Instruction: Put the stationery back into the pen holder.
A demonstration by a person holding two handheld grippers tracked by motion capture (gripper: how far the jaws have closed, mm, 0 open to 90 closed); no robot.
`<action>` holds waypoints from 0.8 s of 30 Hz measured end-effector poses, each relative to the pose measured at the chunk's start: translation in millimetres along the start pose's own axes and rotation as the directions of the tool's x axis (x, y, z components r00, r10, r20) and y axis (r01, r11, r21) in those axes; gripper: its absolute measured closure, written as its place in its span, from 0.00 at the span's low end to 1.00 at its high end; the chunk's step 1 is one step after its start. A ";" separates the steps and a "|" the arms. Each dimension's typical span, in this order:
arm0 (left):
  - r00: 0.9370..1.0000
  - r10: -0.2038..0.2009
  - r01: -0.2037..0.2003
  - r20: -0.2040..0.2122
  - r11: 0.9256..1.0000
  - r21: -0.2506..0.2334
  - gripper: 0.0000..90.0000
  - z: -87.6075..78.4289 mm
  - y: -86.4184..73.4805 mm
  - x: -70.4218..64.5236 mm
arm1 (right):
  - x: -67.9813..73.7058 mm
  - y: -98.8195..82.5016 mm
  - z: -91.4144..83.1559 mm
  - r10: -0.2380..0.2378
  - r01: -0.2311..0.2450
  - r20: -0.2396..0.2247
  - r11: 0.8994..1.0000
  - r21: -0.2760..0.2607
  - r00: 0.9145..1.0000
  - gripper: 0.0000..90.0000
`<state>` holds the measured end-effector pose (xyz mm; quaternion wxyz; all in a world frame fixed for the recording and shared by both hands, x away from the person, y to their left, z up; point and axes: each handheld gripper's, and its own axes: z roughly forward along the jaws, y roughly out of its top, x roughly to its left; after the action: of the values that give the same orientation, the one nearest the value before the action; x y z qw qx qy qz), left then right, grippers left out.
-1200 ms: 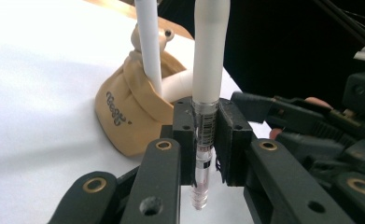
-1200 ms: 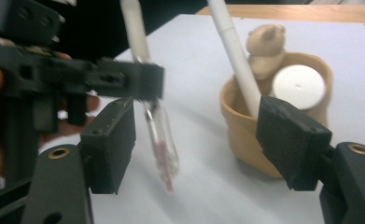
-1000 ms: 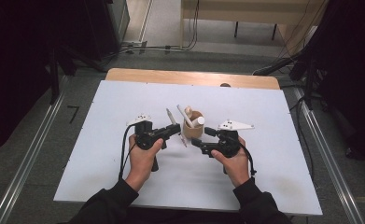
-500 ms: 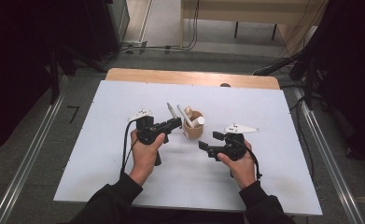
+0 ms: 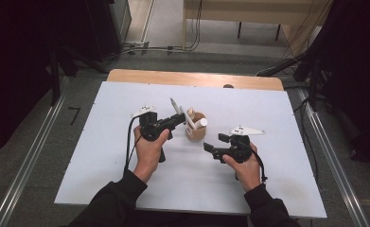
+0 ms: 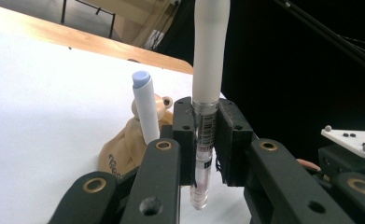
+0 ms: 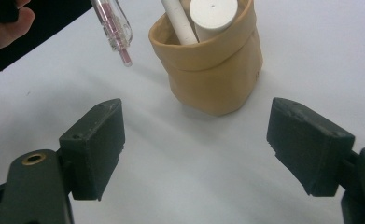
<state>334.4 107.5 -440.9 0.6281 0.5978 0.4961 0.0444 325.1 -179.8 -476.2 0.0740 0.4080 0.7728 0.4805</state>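
A tan soft cup (image 5: 195, 131) stands mid-table with two white markers (image 5: 198, 122) in it. My left gripper (image 5: 177, 119) is shut on a pen (image 5: 174, 104) with a white cap and a clear barrel, held tilted just left of the cup. In the left gripper view the pen (image 6: 208, 70) rises between the closed pads of my left gripper (image 6: 204, 135), with the cup (image 6: 124, 149) behind. My right gripper (image 5: 212, 147) is near the cup's right front. Its jaws have just been opening, and my right gripper (image 7: 196, 144) holds nothing as it faces the cup (image 7: 213, 70).
The white board (image 5: 268, 109) covers a wooden table (image 5: 192, 78) whose far edge shows beyond it. Metal rails (image 5: 26, 161) run along both sides on the floor. Cables (image 5: 173, 47) lie on the floor behind the table.
My right gripper has drawn back a little from the cup, towards the person and to the right, with its jaws wider. The left gripper keeps its hold on the pen, barely shifted.
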 end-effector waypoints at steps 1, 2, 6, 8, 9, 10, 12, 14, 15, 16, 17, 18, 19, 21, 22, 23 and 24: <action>1.000 0.004 -0.004 0.000 1.000 -0.001 0.89 0.5 0.5 0.3 | -0.3 0.0 0.1 -0.001 0.001 0.001 1.000 0.000 1.000 0.20; 1.000 0.002 -0.002 -0.004 1.000 -0.001 0.89 1.3 0.9 0.4 | -0.3 -0.1 0.2 -0.001 0.001 0.002 1.000 0.001 1.000 0.20; 1.000 -0.004 0.004 -0.011 1.000 -0.007 0.89 4.3 3.3 2.6 | -0.3 -0.2 0.9 -0.001 0.001 0.000 1.000 0.001 1.000 0.20; 1.000 -0.006 0.006 -0.015 1.000 -0.011 0.89 5.6 4.5 3.9 | -0.3 -0.2 1.0 0.000 0.000 0.001 1.000 0.002 1.000 0.20; 1.000 -0.006 0.006 -0.016 1.000 -0.013 0.89 6.1 5.0 4.5 | -0.5 -0.2 1.0 0.000 0.000 0.002 1.000 0.000 1.000 0.20; 1.000 -0.010 0.009 -0.015 1.000 -0.014 0.89 6.5 5.5 4.7 | -0.6 -0.1 0.8 0.002 -0.002 0.000 1.000 -0.001 1.000 0.20; 1.000 -0.011 0.011 -0.014 1.000 -0.013 0.89 7.3 6.2 5.0 | -0.8 -0.1 0.7 0.002 -0.002 0.000 1.000 -0.002 1.000 0.20; 1.000 -0.013 0.013 -0.014 1.000 -0.015 0.89 8.6 6.5 4.7 | -0.9 -0.1 0.8 0.005 -0.005 -0.001 1.000 -0.002 1.000 0.20; 1.000 -0.012 0.012 -0.015 1.000 -0.013 0.89 9.3 6.5 4.7 | -0.9 -0.1 0.9 0.004 -0.004 0.000 1.000 -0.001 1.000 0.20; 1.000 -0.011 0.011 -0.014 1.000 -0.011 0.89 10.0 6.4 4.8 | -1.0 -0.2 1.0 0.004 -0.004 0.000 1.000 0.000 1.000 0.20; 1.000 -0.012 0.012 -0.015 1.000 -0.012 0.89 10.9 6.4 4.8 | -1.0 -0.2 1.1 0.004 -0.004 0.000 1.000 0.000 1.000 0.20; 1.000 -0.017 0.017 -0.014 1.000 -0.015 0.89 11.7 6.4 5.0 | -1.0 -0.2 1.1 0.004 -0.004 0.000 1.000 -0.001 1.000 0.20; 1.000 -0.019 0.018 -0.014 1.000 -0.017 0.89 12.1 6.7 5.3 | -1.0 -0.1 1.0 0.005 -0.005 -0.001 1.000 -0.001 1.000 0.20; 1.000 -0.028 0.028 -0.011 0.999 -0.023 0.89 12.6 7.7 5.5 | -1.3 -0.1 0.6 0.005 -0.005 0.000 1.000 -0.004 1.000 0.20; 1.000 -0.030 0.029 -0.010 0.999 -0.028 0.89 12.9 8.2 5.3 | -1.3 0.0 0.3 0.006 -0.006 0.001 1.000 -0.004 1.000 0.20; 1.000 -0.030 0.029 -0.009 0.999 -0.029 0.89 13.3 8.8 5.2 | -1.4 0.0 0.2 0.006 -0.006 0.000 1.000 -0.005 1.000 0.20; 0.999 -0.031 0.030 -0.008 0.999 -0.032 0.89 13.9 9.1 5.0 | -1.6 -0.1 0.2 0.006 -0.006 0.000 1.000 -0.005 1.000 0.20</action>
<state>351.2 103.5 -439.4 0.6360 0.5798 0.5072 0.0455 326.2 -180.7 -476.8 0.0735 0.4101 0.7704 0.4826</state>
